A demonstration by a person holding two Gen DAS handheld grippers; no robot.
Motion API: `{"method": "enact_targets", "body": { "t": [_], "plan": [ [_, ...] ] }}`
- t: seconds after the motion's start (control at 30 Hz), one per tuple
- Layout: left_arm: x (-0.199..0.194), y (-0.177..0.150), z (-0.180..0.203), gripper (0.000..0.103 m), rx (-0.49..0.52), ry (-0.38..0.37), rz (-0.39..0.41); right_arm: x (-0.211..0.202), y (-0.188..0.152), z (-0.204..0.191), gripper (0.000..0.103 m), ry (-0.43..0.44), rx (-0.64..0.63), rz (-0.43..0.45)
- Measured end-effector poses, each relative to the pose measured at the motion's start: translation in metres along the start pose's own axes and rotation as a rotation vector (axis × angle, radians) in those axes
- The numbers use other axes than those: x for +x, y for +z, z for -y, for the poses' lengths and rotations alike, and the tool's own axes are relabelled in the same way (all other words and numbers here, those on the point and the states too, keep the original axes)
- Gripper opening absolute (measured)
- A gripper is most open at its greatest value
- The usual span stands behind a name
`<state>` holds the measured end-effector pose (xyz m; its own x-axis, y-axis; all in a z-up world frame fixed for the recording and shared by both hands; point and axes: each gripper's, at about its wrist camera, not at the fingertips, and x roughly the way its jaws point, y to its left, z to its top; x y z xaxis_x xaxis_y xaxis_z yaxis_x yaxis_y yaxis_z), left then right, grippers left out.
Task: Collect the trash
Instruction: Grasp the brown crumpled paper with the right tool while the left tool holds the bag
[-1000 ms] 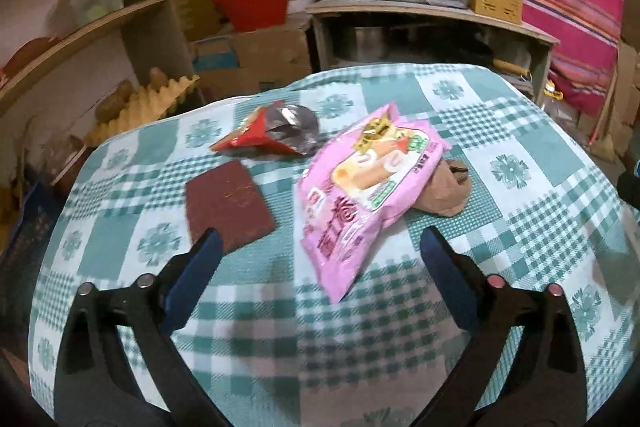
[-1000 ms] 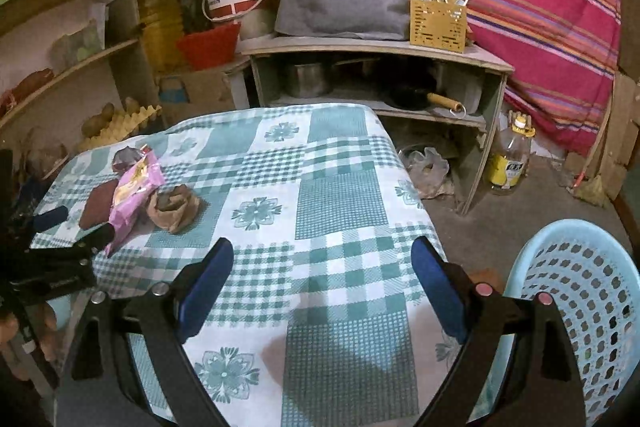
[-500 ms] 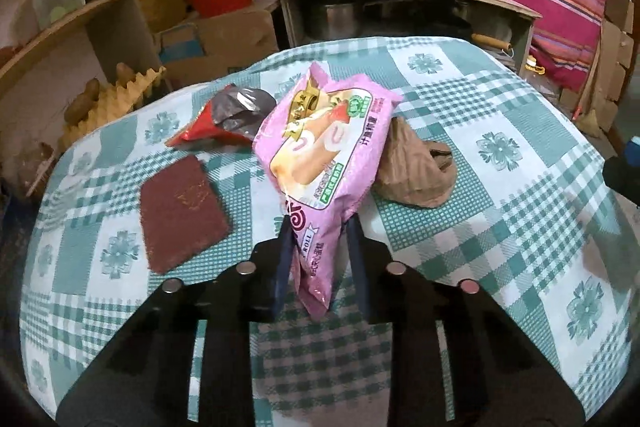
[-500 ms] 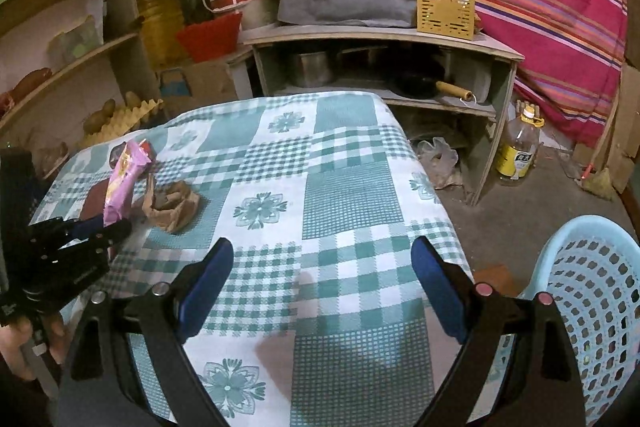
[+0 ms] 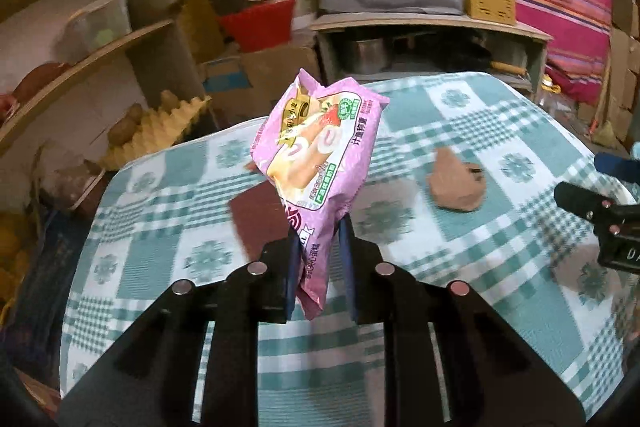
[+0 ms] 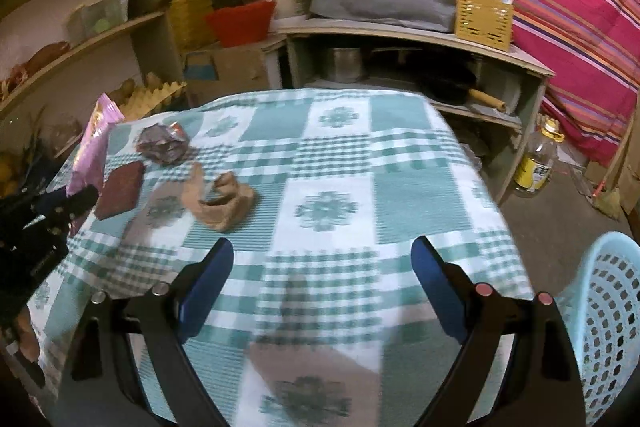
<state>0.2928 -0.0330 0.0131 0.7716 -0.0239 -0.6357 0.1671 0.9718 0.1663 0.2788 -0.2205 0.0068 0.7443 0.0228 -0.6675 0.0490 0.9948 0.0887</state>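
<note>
The left gripper [image 5: 319,259] is clamped on the lower end of a pink snack wrapper [image 5: 320,155], holding it upright above the green checked tablecloth [image 5: 460,115]. The right gripper [image 6: 322,291] hovers with its jaws wide apart, holding nothing. On the cloth lie a crumpled brown paper [image 6: 218,197], a dark red flat piece [image 6: 122,189] and a foil wrapper [image 6: 162,143]. A pale blue basket [image 6: 604,327] stands beside the table

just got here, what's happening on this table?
Trash pickup. The left gripper is shut on the pink snack wrapper and holds it above the checkered tablecloth. The right gripper hangs open and empty near the blue basket. The crumpled brown paper, dark red pad and foil wrapper lie on the cloth.
</note>
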Motion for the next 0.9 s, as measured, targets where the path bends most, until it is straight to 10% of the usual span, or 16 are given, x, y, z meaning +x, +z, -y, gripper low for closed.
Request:
{"method": "enact_targets", "body": {
  "t": [0.73,0.9],
  "plan": [
    [0.014,-0.024,-0.135,0.017,-0.266,0.113,-0.006,0.068,0.025,-0.081,0.087,-0.013,-0.085,-0.076],
    [0.017,-0.017,-0.133,0.017,-0.273,0.097,-0.001,0.074,0.024,-0.082,0.053,0.031,-0.088,-0.113]
  ]
}}
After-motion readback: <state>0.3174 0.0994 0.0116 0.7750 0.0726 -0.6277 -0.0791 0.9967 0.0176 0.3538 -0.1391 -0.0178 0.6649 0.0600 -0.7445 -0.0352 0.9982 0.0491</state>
